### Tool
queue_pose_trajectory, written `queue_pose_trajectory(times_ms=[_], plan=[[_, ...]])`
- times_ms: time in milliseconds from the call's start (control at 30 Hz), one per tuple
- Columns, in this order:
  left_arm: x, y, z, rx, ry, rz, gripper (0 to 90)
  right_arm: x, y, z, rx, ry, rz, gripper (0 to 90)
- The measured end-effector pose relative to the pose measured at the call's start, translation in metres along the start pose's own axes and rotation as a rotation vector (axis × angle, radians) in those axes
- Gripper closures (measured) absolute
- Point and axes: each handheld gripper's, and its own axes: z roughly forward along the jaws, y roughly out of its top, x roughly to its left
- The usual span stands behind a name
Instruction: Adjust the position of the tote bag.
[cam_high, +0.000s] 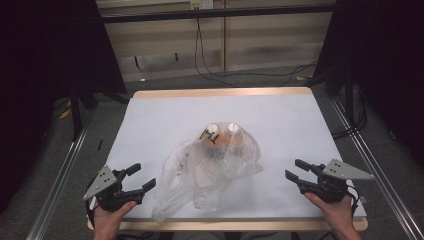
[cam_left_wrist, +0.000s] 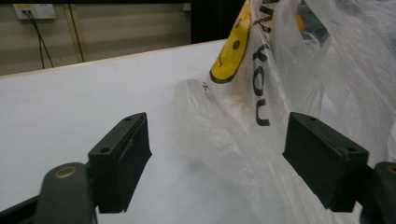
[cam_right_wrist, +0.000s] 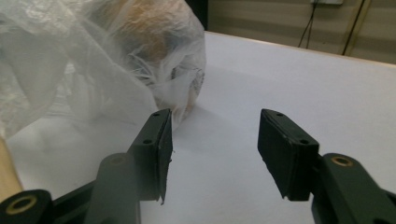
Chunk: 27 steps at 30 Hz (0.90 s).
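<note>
A translucent plastic bag (cam_high: 212, 167) with orange-brown contents lies near the centre of the white worktop (cam_high: 150, 120), its loose open end spread toward the 6 o'clock edge. The left tongs (cam_high: 139, 178) rest at 8 o'clock, released, jaws apart; bag film (cam_left_wrist: 243, 116) lies between them without pad contact. The right tongs (cam_high: 295, 169) rest at 4 o'clock, released, just beside the bag (cam_right_wrist: 116, 60), with bare worktop between the jaws.
</note>
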Motion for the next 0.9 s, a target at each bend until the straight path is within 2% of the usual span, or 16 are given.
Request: queue_pose_trajectory(times_ms=[100,133,200,233,300,367,467,500,567,600,700,733,767,833,867,900], plan=[[-0.005,0.001,0.000,0.007,-0.007,0.014,30.6,0.004,0.001,0.002,0.020,0.050,0.003,51.6],[-0.006,0.001,0.001,0.007,-0.017,0.003,31.9,0.005,0.002,0.002,0.025,0.055,-0.002,52.6],[-0.007,0.001,0.001,0.007,-0.017,0.010,33.3,0.006,0.002,0.003,0.025,0.069,-0.001,54.2],[-0.008,0.002,0.000,0.019,-0.031,0.019,38.1,0.010,0.003,0.004,0.030,0.093,-0.004,57.0],[-0.010,0.003,0.001,0.016,-0.033,0.020,41.6,0.013,0.003,0.005,0.040,0.119,-0.016,60.1],[-0.012,0.004,0.000,0.024,-0.051,0.026,49.9,0.017,0.004,0.007,0.053,0.136,-0.021,63.3],[-0.014,0.005,-0.001,0.040,-0.070,0.030,52.7,0.021,0.005,0.009,0.065,0.153,-0.030,66.0],[-0.016,0.005,-0.002,0.048,-0.095,0.026,57.6,0.024,0.005,0.010,0.071,0.164,-0.040,68.9],[-0.017,0.005,-0.002,0.043,-0.103,0.029,62.0,0.026,0.006,0.010,0.072,0.174,-0.039,70.1],[-0.020,0.006,-0.002,0.059,-0.130,0.035,64.0,0.030,0.007,0.012,0.079,0.192,-0.044,73.2],[-0.022,0.006,0.000,0.067,-0.147,0.045,68.6,0.035,0.008,0.014,0.090,0.206,-0.063,74.1],[-0.025,0.006,0.001,0.068,-0.154,0.038,70.2,0.041,0.007,0.017,0.100,0.228,-0.068,77.9],[-0.026,0.006,0.002,0.078,-0.184,0.041,71.6,0.045,0.007,0.018,0.105,0.241,-0.075,78.6],[-0.030,0.005,0.002,0.099,-0.186,0.051,75.4,0.051,0.008,0.020,0.114,0.264,-0.089,81.1],[-0.032,0.004,0.002,0.099,-0.209,0.050,76.9,0.054,0.009,0.021,0.118,0.273,-0.093,81.8],[-0.032,0.004,0.002,0.099,-0.209,0.050,79.3,0.054,0.009,0.021,0.118,0.273,-0.093,81.8]])
